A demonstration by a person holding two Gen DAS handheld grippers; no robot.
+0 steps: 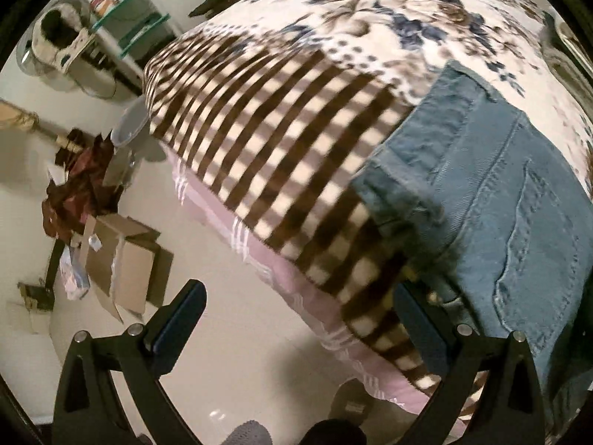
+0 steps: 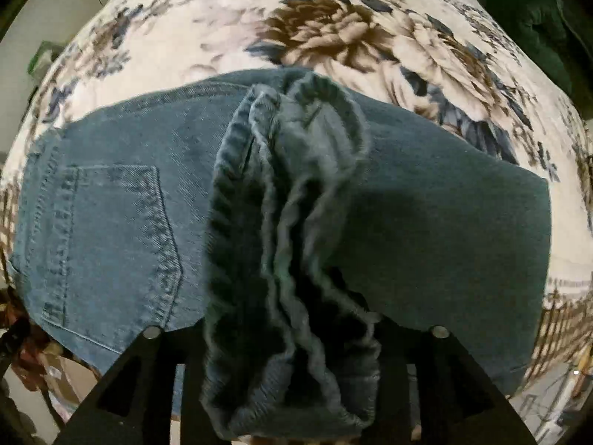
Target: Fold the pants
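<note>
A bed [image 1: 389, 37] fills most of both views, covered with a cream blanket [image 2: 229, 26] printed with brown and blue flowers. Near the bed's edge the blanket changes to a brown and cream check [image 1: 259, 141], and a pink sheet [image 1: 259, 259] hangs down below it.

The blue jeans [image 2: 444, 215] lie flat on the blanket, near the edge of the bed. A back pocket [image 2: 111, 230] faces up. A bunched, wrinkly hem of the jeans [image 2: 292, 259] stands up between the fingers of the right tool [image 2: 296, 333]. The cloth hides the fingertips, so I cannot tell if this tool is squeezing the hem or has let go.

The left tool [image 1: 296, 304] is beside the jeans, over the edge of the bed. Its fingers are spread wide apart and hold nothing. Its right finger [image 1: 418, 319] is just beside the corner of the jeans.

Past the bed is a pale floor [image 1: 222, 319]. On it are cardboard boxes [image 1: 126, 256] and a heap of dark red things [image 1: 74, 193]. A shelf with green glass [image 1: 126, 11] stands further away.
</note>
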